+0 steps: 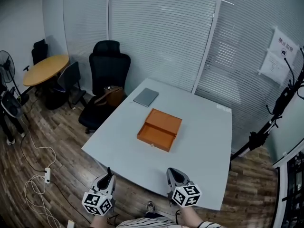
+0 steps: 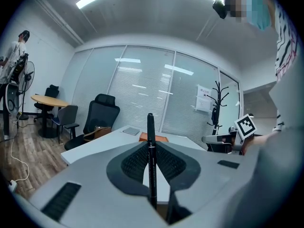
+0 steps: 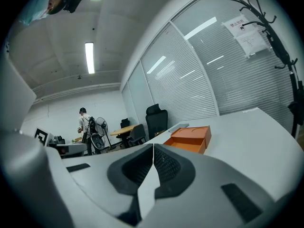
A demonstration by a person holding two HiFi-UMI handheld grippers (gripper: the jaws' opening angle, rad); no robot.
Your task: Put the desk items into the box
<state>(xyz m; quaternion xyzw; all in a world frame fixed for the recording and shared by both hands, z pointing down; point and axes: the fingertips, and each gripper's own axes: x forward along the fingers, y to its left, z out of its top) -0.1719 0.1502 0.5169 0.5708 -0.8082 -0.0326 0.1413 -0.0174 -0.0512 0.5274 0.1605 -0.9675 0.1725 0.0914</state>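
Observation:
An open orange box (image 1: pixel 160 129) lies in the middle of the white table (image 1: pixel 204 141), its lid swung back. A flat grey notebook (image 1: pixel 146 97) rests at the table's far edge. My left gripper (image 1: pixel 108 175) hangs off the table's near edge, shut on a black pen (image 2: pixel 150 160) that stands upright between the pads. My right gripper (image 1: pixel 173 174) is shut with nothing in it, just above the near edge. In the right gripper view the box (image 3: pixel 190 139) lies ahead of the closed jaws of that gripper (image 3: pixel 153 148).
A black office chair (image 1: pixel 108 65) with a brown bag (image 1: pixel 111 95) stands at the table's far left. Further left are a round wooden table (image 1: pixel 45 69) and a fan (image 1: pixel 5 68). A power strip with cable (image 1: pixel 46 175) lies on the floor. A stand (image 1: pixel 280 108) rises at right.

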